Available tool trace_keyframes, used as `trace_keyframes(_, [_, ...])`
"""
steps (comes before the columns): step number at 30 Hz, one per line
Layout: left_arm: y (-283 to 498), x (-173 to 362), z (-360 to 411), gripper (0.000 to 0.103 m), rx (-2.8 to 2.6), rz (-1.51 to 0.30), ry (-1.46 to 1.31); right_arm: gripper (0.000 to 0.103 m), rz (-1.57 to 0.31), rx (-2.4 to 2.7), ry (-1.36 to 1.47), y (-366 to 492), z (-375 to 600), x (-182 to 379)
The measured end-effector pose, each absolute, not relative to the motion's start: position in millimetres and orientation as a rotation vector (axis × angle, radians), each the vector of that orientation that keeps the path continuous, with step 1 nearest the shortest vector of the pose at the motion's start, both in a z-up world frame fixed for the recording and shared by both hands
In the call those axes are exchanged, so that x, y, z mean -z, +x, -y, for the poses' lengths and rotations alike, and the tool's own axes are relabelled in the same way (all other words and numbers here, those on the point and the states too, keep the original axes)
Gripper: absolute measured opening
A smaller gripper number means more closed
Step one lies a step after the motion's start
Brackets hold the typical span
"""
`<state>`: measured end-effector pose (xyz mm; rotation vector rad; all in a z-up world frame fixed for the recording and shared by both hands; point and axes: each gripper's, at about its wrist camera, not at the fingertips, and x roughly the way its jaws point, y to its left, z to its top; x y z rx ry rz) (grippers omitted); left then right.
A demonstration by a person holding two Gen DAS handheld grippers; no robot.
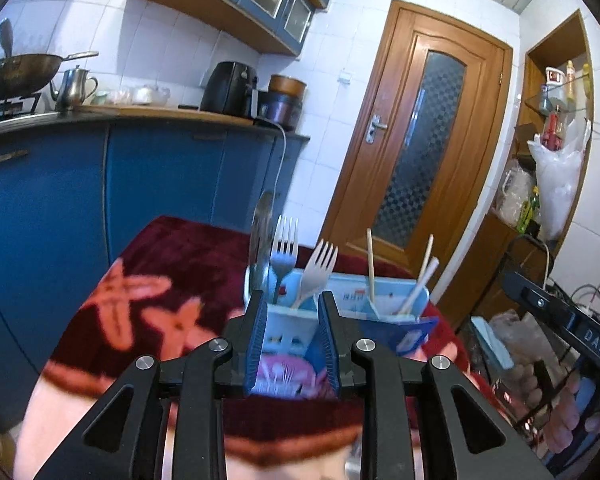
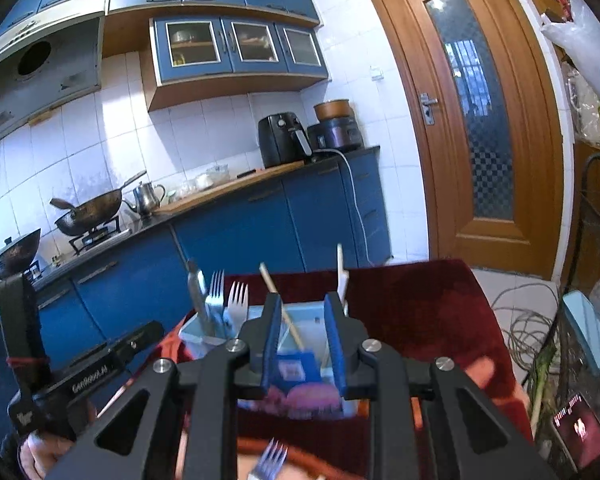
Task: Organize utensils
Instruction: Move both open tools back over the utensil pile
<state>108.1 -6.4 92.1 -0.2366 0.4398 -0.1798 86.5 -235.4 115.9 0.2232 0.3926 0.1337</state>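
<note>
A light blue utensil holder (image 1: 380, 300) stands on a table covered with a dark red flowered cloth (image 1: 172, 264). It holds a metal fork (image 1: 284, 256), a white plastic fork (image 1: 318, 266), a spoon (image 1: 260, 240) and chopsticks (image 1: 371, 268). My left gripper (image 1: 292, 300) is open and empty just in front of the holder. In the right wrist view the holder (image 2: 256, 316) shows with forks (image 2: 238, 300) and a chopstick (image 2: 280, 304). My right gripper (image 2: 304, 300) is open and empty right above it. A loose fork (image 2: 270, 460) lies on the cloth below the right gripper.
Blue kitchen cabinets (image 1: 160, 184) and a counter with an air fryer (image 1: 228, 88) stand behind the table. A wooden door (image 1: 420, 136) is at the back right. A black wire rack (image 1: 552, 320) stands right of the table. Cables (image 2: 528, 320) lie on the floor.
</note>
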Motion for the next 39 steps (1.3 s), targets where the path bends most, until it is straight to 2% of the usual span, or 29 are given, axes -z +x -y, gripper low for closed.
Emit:
trace_keyframes(20, [43.1, -50.8, 27.7, 0.027, 0.258, -0.671, -0.157, 0.027, -0.601, -0.067, 0.263, 3.0, 230.7, -62.9])
trace_keyframes(39, [120.1, -1.2, 81.7, 0.027, 0.417, -0.907, -0.021, 0.029, -0.718, -0.026, 0.321, 25.6, 265.0, -12.7])
